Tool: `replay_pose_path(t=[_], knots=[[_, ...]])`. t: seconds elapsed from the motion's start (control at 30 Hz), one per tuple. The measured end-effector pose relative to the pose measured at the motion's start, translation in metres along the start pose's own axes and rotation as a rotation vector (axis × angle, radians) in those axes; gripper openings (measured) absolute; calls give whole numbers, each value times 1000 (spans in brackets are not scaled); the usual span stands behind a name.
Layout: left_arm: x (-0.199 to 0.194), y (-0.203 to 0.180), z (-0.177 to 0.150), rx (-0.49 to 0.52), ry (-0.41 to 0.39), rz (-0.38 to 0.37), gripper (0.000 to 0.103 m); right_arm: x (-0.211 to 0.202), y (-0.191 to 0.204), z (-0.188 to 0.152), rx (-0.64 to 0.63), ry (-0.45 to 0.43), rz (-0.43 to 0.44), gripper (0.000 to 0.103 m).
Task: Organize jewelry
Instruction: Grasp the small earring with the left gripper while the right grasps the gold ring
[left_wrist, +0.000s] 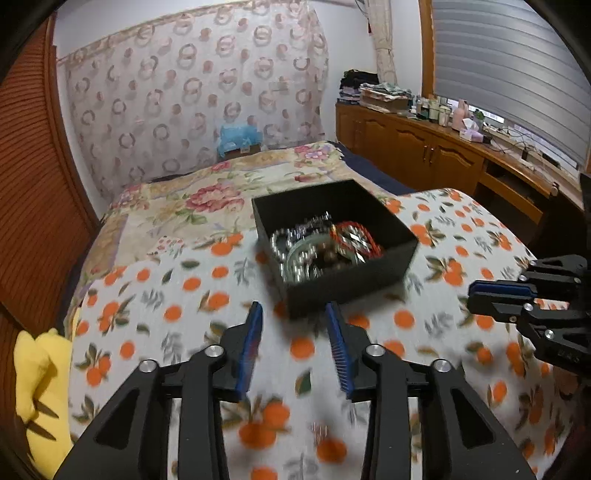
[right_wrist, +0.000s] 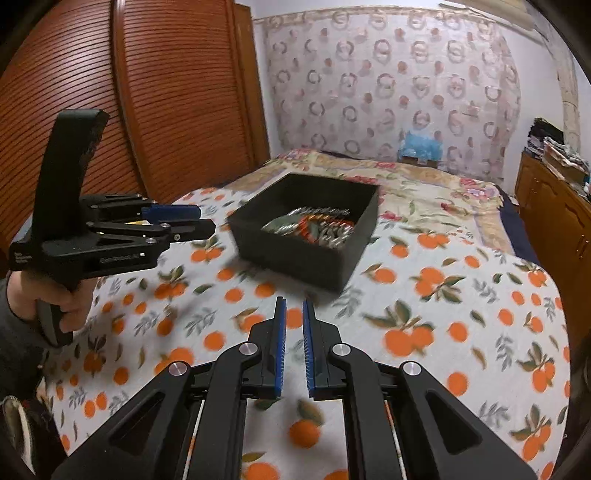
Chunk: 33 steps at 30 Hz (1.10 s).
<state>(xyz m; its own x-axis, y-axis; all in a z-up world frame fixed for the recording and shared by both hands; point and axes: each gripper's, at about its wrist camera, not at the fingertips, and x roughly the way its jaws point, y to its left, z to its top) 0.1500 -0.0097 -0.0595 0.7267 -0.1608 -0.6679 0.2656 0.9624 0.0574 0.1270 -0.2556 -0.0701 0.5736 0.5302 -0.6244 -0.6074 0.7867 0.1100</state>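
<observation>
Matt black box (glossy metal beads), cloth blanket.

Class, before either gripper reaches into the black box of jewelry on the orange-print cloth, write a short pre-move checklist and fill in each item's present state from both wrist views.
1. Black box upright, open-topped: ok.
2. Jewelry inside the box: ok; separate pieces too blurred to sort, cannot tell.
3. Left gripper empty, jaws apart: ok.
4. Right gripper empty: ok; jaws nearly shut, too narrow for a grasp: not ok.
5. Small shiny item on the cloth near the left gripper: cannot tell what it is.
</observation>
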Motion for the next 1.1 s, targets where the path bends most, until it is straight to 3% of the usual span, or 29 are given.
replay_pose_path(t=[0.3,0.43,0.57,0.8,0.9,1.1], knots=[[-25,7,-44,-33,35,-25,37,-3,41,-22,-63,55,63,11],[-30,8,-57,-46,47,-38,37,0,56,-32,-102,89,80,27],[-32,7,-69,-60,58,-53,37,3,63,-39,-123,115,111,27],[-27,4,-78,-64,85,-62,37,9,82,-47,-180,156,140,30],[-26,3,-79,-65,91,-67,37,11,87,-48,-199,169,144,39],[-22,-1,-81,-58,102,-73,39,17,93,-51,-237,201,122,40]])
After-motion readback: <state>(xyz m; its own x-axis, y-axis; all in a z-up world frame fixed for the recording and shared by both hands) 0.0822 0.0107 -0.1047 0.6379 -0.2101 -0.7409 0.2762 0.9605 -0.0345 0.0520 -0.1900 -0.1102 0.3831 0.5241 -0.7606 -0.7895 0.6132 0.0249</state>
